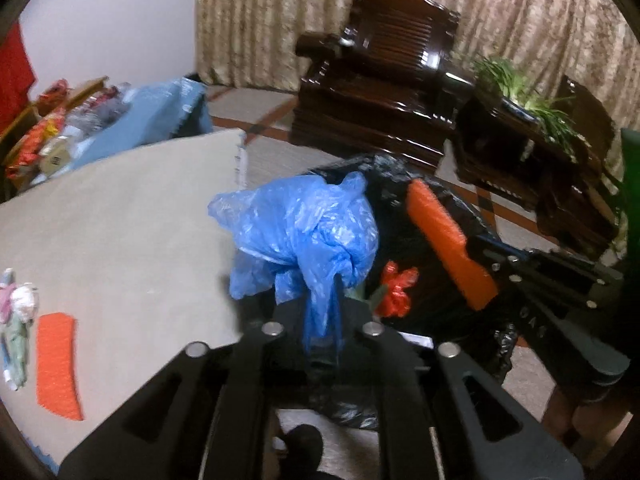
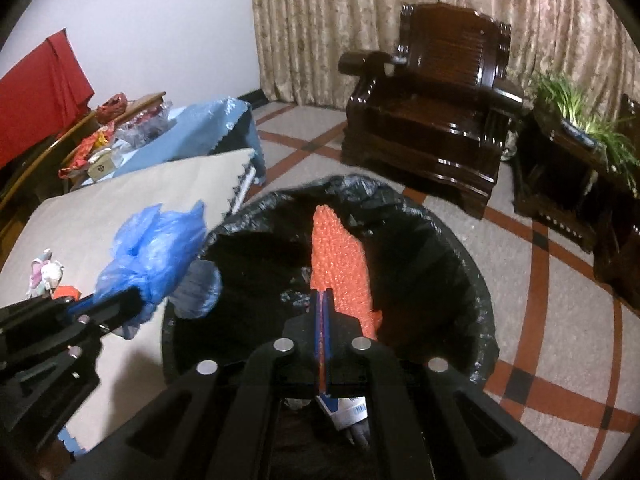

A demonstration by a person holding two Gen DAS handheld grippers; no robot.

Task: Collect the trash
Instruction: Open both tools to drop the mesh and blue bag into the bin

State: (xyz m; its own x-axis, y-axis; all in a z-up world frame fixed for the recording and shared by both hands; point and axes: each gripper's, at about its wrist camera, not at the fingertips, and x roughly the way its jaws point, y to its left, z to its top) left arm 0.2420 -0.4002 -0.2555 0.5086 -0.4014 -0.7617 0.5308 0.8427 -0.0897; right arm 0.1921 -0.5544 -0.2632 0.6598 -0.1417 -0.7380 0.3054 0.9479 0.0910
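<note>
Room: your curtain and one dark armchair stand behind.
Table: beige top holds one more orange foam strip.
Bin: black-lined, just beside the table.
Left gripper: you pinch the blue bag at the bin's rim.
Right gripper: narrow, clamping orange foam over the bin.

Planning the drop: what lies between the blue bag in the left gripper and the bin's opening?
Nothing. In the right wrist view the blue plastic bag hangs at the rim of the black-lined bin, with only air between.
</note>
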